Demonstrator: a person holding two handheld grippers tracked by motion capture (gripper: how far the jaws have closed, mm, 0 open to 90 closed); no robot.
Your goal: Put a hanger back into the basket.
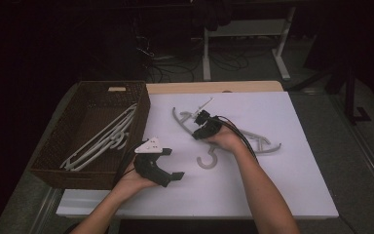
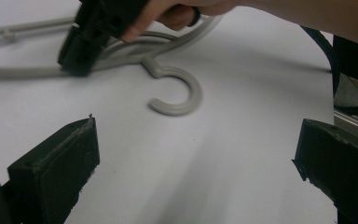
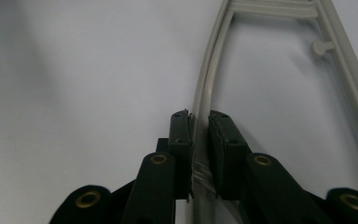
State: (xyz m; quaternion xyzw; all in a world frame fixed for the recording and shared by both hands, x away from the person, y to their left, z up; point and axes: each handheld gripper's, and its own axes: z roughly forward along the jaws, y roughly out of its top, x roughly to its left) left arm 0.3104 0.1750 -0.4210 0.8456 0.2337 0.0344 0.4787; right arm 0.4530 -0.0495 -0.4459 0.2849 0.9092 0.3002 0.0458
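Observation:
A grey plastic hanger (image 1: pixel 268 146) lies flat on the white board (image 1: pixel 272 190), its hook (image 1: pixel 207 159) toward the person. My right gripper (image 1: pixel 202 127) is shut on the hanger's left arm. In the right gripper view the two pads clamp the thin grey arm (image 3: pixel 209 79) between them, with the gripper (image 3: pixel 200 122) low over the board. My left gripper (image 1: pixel 173 164) rests near the basket, open and holding nothing. In the left gripper view its jaws (image 2: pixel 198 135) stand wide apart, facing the hook (image 2: pixel 179 95) and the right gripper (image 2: pixel 77 60).
A brown wicker basket (image 1: pixel 78 178) stands at the left with several pale hangers (image 1: pixel 102 139) lying inside. The board's right half lies beyond the hanger. Past the table's far edge are dark floor, cables and a white desk frame (image 1: pixel 207 53).

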